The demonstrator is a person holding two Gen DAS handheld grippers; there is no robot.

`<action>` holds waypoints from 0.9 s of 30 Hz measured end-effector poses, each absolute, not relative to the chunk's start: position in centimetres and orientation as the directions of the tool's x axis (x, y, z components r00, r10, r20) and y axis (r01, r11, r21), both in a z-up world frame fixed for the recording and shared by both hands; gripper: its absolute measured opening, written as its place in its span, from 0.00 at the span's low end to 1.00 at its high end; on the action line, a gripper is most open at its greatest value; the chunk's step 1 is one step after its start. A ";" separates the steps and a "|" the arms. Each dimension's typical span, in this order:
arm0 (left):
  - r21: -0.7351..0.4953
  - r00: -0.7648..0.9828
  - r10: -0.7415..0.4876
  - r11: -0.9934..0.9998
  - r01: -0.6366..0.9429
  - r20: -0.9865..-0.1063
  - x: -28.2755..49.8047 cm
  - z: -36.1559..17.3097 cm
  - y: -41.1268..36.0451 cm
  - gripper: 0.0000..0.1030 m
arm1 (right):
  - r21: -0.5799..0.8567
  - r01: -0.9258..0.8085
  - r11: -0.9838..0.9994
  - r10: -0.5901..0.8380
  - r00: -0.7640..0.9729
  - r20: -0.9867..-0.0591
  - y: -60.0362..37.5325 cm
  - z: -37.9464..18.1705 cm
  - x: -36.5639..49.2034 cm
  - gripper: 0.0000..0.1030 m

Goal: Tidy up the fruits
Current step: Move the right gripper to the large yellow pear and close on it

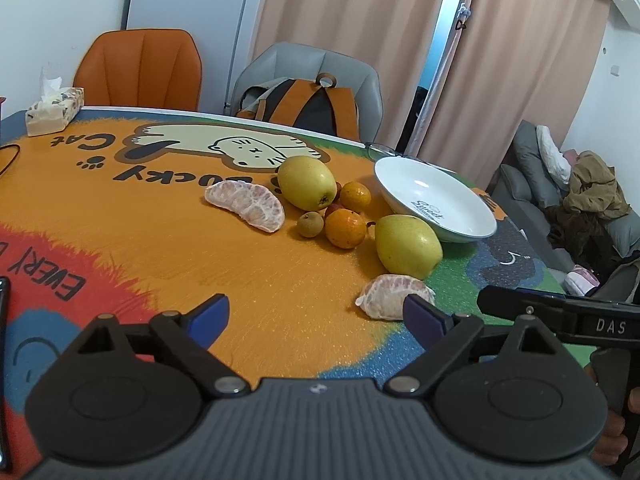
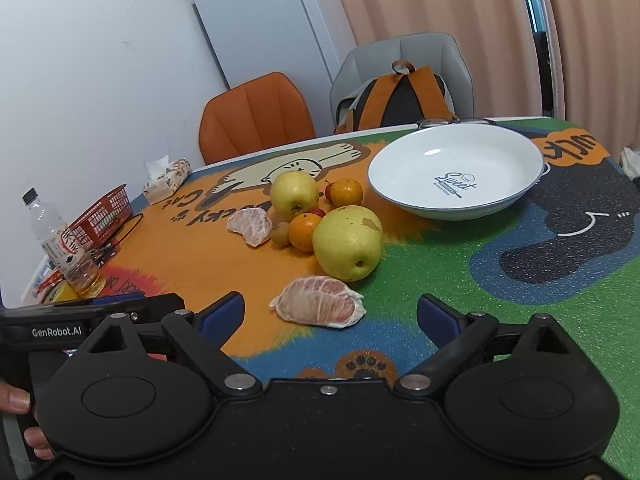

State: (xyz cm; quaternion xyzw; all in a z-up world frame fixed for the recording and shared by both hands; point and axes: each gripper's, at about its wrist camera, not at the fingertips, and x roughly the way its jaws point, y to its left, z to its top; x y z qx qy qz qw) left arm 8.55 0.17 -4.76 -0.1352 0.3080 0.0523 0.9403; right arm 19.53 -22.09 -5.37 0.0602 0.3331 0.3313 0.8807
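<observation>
So far nothing has gone into the white bowl, which sits bare at the far right of the table, so the sorting looks to be at its very start. Both tools are on the approach: the left gripper and the right gripper each have their jaws spread wide with nothing between them. All the fruit lies loose on the patterned cloth in a cluster left of the bowl: a far pear, a near pear, two small oranges, a small brown fruit, a bit of something red half hidden among them, and a far peeled pomelo piece. A second peeled pomelo piece lies apart from the heap, just ahead of the right gripper and a little left of its centre; in the left view it sits beside the right-hand blue pad. That near piece seems the likely first pick. The next move calls for lining the open jaws around it, lowering, then closing gently, since the soft flesh would crush or tear under a hard squeeze.
</observation>
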 end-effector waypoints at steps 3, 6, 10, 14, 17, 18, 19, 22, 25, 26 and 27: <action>-0.218 0.801 0.026 0.957 -0.194 -0.598 9.4 -5.0 0.5 0.89 | 0.333 -0.539 0.773 0.624 0.556 -0.549 -21.6 -5.6 20.5 0.91; -0.218 0.797 0.040 0.952 -0.213 -0.602 10.2 -5.1 1.0 0.88 | 0.338 -0.537 0.773 0.625 0.555 -0.549 -21.1 -5.7 21.4 0.91; -0.217 0.796 0.054 0.949 -0.229 -0.603 11.4 -4.9 1.8 0.88 | 0.340 -0.533 0.775 0.623 0.550 -0.556 -20.3 -6.0 22.6 0.91; -0.223 0.793 0.065 0.943 -0.248 -0.606 12.7 -4.9 2.7 0.88 | 0.338 -0.528 0.779 0.616 0.547 -0.566 -19.7 -6.3 23.8 0.91; -0.230 0.787 0.071 0.937 -0.263 -0.612 13.7 -4.8 3.4 0.86 | 0.338 -0.522 0.783 0.612 0.545 -0.573 -19.3 -6.3 24.6 0.91; -0.232 0.787 0.072 0.935 -0.267 -0.613 14.0 -4.7 3.5 0.86 | 0.335 -0.520 0.786 0.608 0.547 -0.576 -19.2 -6.3 25.0 0.91; -0.234 0.786 0.074 0.934 -0.270 -0.614 14.3 -4.7 3.7 0.86 | 0.332 -0.518 0.788 0.604 0.548 -0.579 -19.0 -6.3 25.3 0.91; -0.240 0.789 0.064 0.934 -0.263 -0.611 15.1 -4.5 3.7 0.85 | 0.322 -0.518 0.793 0.596 0.549 -0.586 -18.5 -6.3 26.1 0.91; -0.243 0.788 0.047 0.938 -0.245 -0.614 15.8 -4.7 3.4 0.85 | 0.318 -0.512 0.798 0.588 0.545 -0.598 -18.0 -6.5 26.9 0.91; -0.243 0.786 0.044 0.939 -0.243 -0.617 16.0 -4.8 3.3 0.85 | 0.319 -0.509 0.800 0.585 0.542 -0.603 -17.9 -6.7 27.2 0.91; -0.244 0.784 0.041 0.939 -0.242 -0.619 16.1 -4.9 3.2 0.85 | 0.320 -0.506 0.801 0.584 0.539 -0.607 -17.7 -6.8 27.4 0.91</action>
